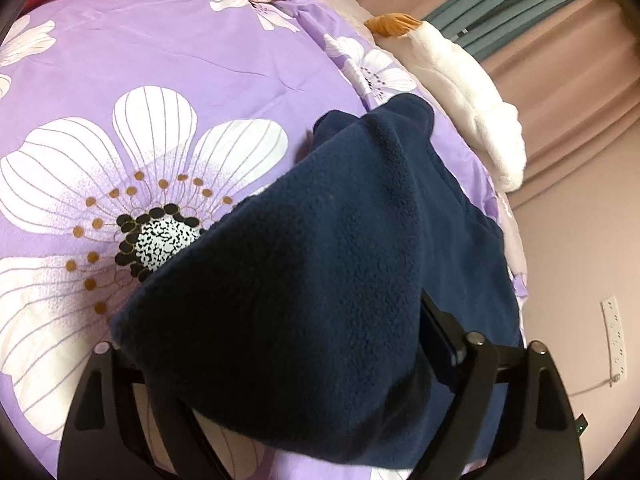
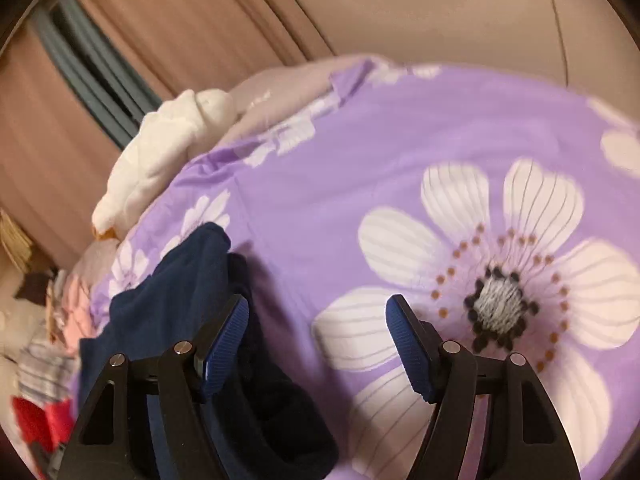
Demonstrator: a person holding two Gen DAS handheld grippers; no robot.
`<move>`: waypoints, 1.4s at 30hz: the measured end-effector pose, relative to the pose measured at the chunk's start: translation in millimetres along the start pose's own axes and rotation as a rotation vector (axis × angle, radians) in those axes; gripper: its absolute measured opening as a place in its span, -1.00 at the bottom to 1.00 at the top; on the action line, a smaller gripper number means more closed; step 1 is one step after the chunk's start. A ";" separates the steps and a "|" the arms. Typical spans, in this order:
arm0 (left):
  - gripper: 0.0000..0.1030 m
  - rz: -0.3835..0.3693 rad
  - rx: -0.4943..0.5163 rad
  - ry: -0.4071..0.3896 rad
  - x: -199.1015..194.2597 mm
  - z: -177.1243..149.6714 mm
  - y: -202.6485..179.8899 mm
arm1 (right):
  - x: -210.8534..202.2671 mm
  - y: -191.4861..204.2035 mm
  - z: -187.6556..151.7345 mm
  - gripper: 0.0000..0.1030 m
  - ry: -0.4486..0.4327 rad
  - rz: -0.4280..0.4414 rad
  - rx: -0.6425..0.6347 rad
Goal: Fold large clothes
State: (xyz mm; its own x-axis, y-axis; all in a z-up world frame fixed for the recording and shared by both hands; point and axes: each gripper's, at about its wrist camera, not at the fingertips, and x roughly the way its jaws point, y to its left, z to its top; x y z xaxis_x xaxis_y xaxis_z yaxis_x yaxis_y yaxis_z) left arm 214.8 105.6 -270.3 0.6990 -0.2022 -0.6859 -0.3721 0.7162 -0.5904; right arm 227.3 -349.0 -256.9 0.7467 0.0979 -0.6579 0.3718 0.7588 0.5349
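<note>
My left gripper is buried under the navy fleece garment, apparently clamped on a fold, though I cannot see its fingertips; the fleece runs away from me along the purple floral bedspread. My right gripper gapes empty, the fleece just left of its left finger; that arm must shift left to catch it.

Navy fleece garment: soft, bunched, draped in a thick fold, lying on the bed near its edge, partly raised.

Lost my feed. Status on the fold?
Left gripper shut on navy fleece, lifted off purple bedspread. Right gripper open, empty. White plush at bed edge, clear.
</note>
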 end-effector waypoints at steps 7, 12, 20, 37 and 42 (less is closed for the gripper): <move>0.86 0.028 0.026 -0.090 10.9 2.4 -5.6 | 9.5 -1.8 -6.8 0.39 0.061 -0.037 -0.003; 0.38 0.108 0.179 -0.187 2.6 -5.8 -33.8 | 1.8 7.8 -3.4 0.39 0.019 -0.066 -0.077; 0.13 0.215 0.468 -0.405 -25.0 -30.3 -91.8 | 10.0 6.1 -1.9 0.39 0.053 -0.074 -0.049; -0.25 0.027 0.756 -0.430 -41.5 -109.4 -226.4 | -24.0 -57.6 21.5 0.39 0.017 0.056 0.227; -0.03 0.108 0.593 -0.477 -50.0 -89.7 -178.9 | -20.1 -65.6 26.0 0.39 0.038 0.067 0.254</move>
State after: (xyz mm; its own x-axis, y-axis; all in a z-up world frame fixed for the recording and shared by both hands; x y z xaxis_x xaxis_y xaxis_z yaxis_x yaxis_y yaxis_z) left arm 191.7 -72.4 -168.5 0.9153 0.1028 -0.3894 -0.1578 0.9811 -0.1118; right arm 202.3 -417.5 -264.9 0.7550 0.1705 -0.6332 0.4518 0.5645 0.6908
